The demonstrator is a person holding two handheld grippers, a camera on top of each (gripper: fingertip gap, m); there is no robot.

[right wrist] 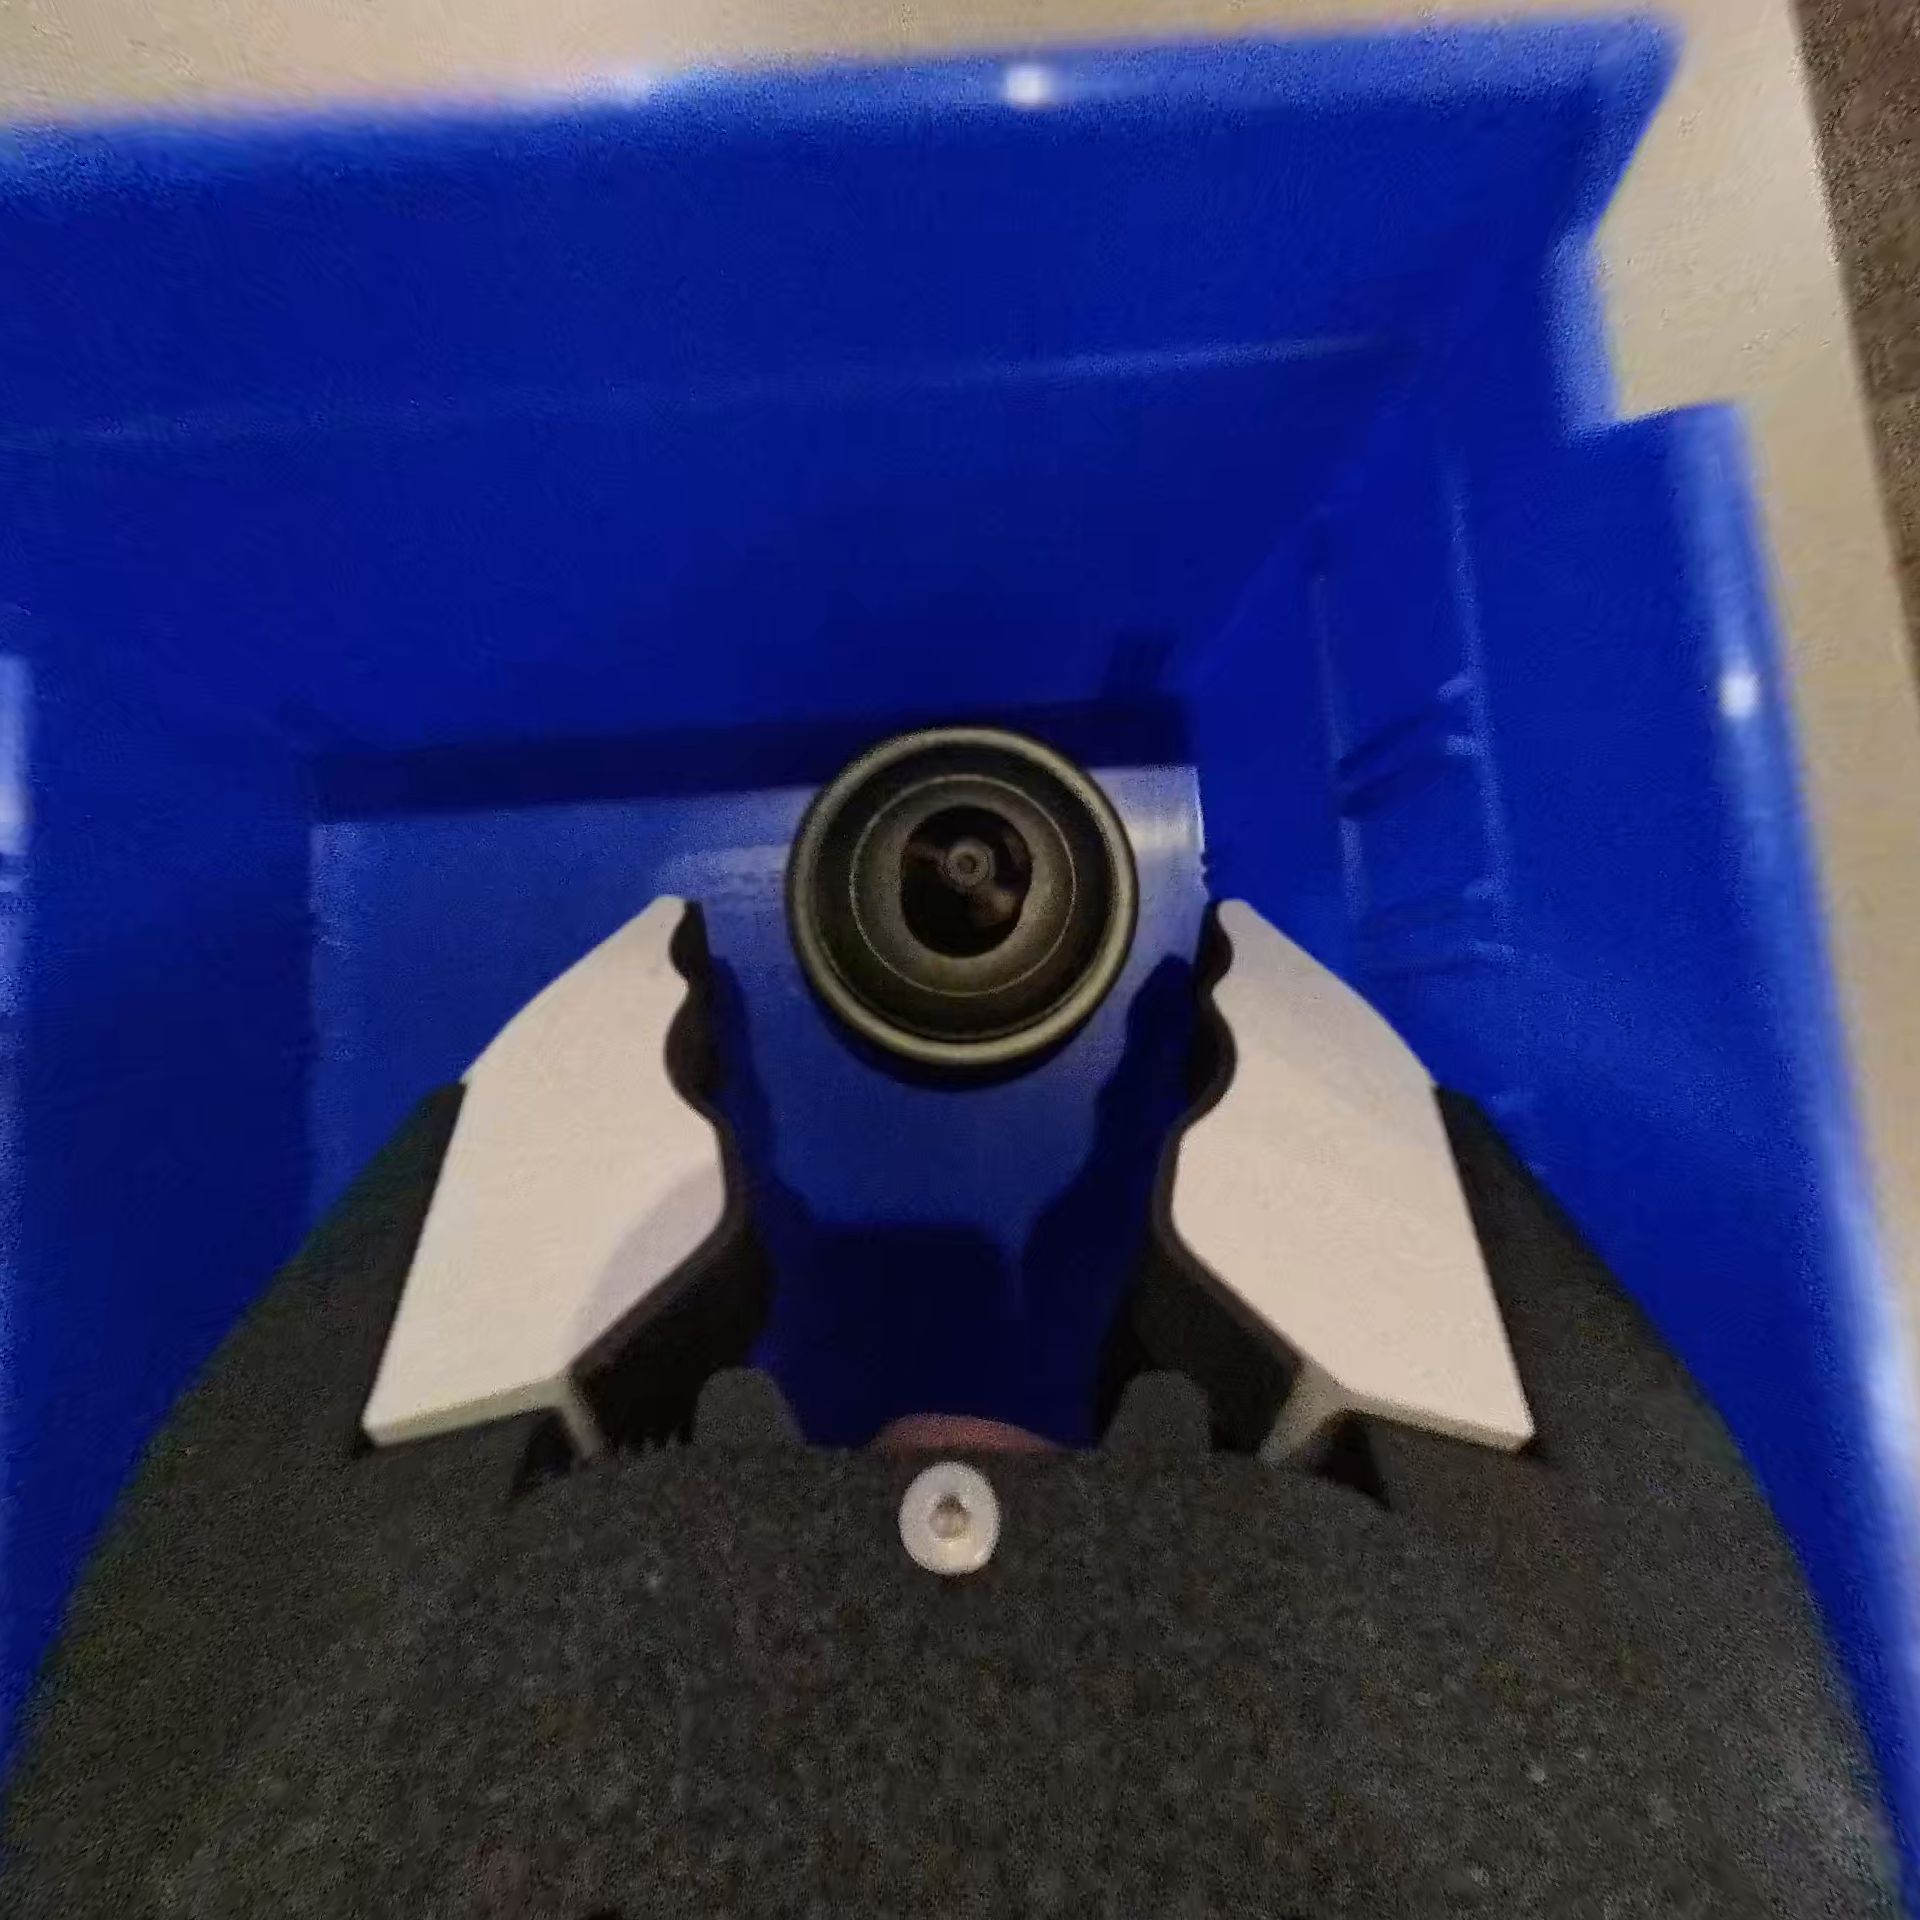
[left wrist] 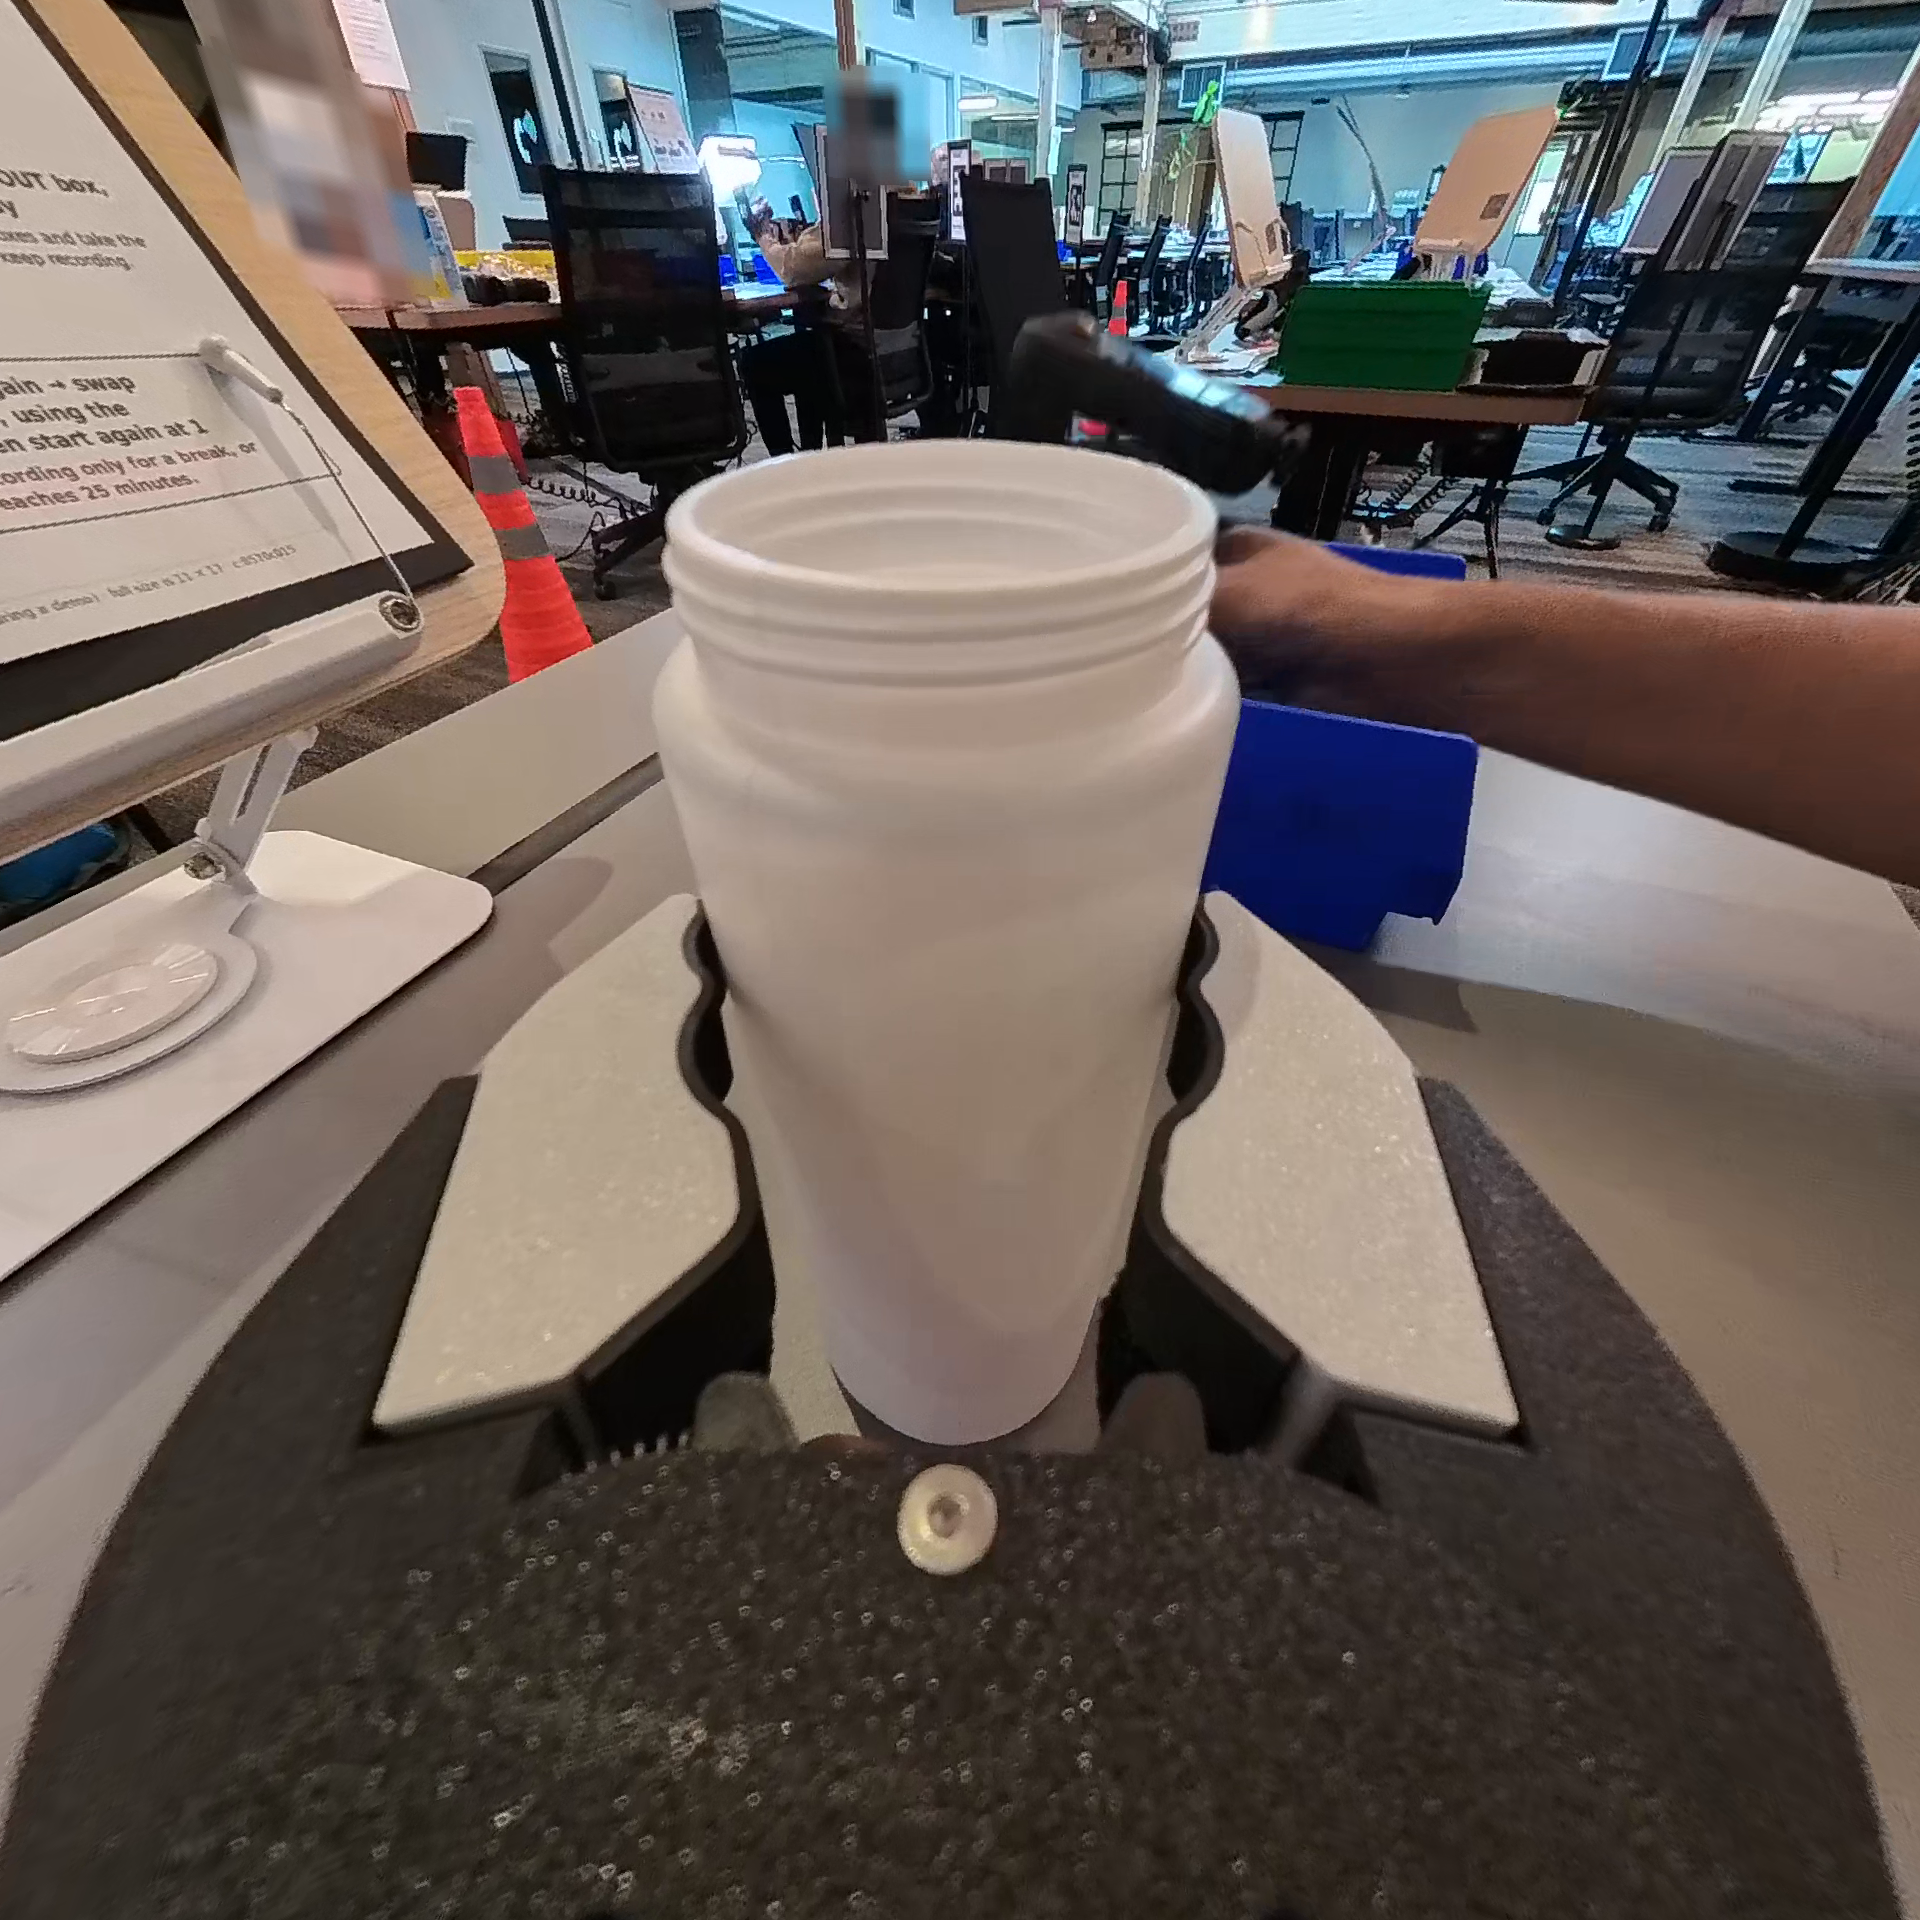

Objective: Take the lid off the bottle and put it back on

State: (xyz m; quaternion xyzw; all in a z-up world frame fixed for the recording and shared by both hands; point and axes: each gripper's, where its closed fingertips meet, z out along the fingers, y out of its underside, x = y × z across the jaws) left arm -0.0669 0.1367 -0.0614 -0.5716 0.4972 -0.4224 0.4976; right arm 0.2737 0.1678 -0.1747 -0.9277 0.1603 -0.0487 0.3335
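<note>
Black foam padding fills the bottom of my left wrist view, and just ahead of it the left tool (left wrist: 948,997) pinches the white bottle (left wrist: 945,935) at mid-body, both dark wavy pads pressed against its sides. That bottle stands upright over the grey tabletop (left wrist: 1662,1091), its threaded mouth bare and open at 12 o'clock from the tool. A white document stand (left wrist: 239,935) sits at 9 o'clock, and an orange cone (left wrist: 520,561) rises beyond it.

On the right wrist view, the right tool (right wrist: 951,997) hangs spread inside the blue bin (right wrist: 935,468), looking straight down. A dark round lid (right wrist: 961,899) lies on the bin floor, underside up, at 12 o'clock from the fingertips and centred between them. Blue floor shows on either side of the lid, so neither pad touches it; nothing is in this tool's grip.

From the left view, the bin (left wrist: 1340,821) stands on the tabletop at 3 o'clock of the bottle, just behind it, with the person's forearm (left wrist: 1610,707) reaching over it and the right tool's dark body (left wrist: 1143,416) showing at about 1 o'clock.

I judge the first half of the task done: lid off, parked in the bin. What the coming move turns on is that the lid's axis points up at the right tool, rim flat on the floor, so I would need to drop the fingers either side of the rim, then carry it toward 9 o'clock and over the bottle's mouth. Its inverted pose may call for a flip before threading.
</note>
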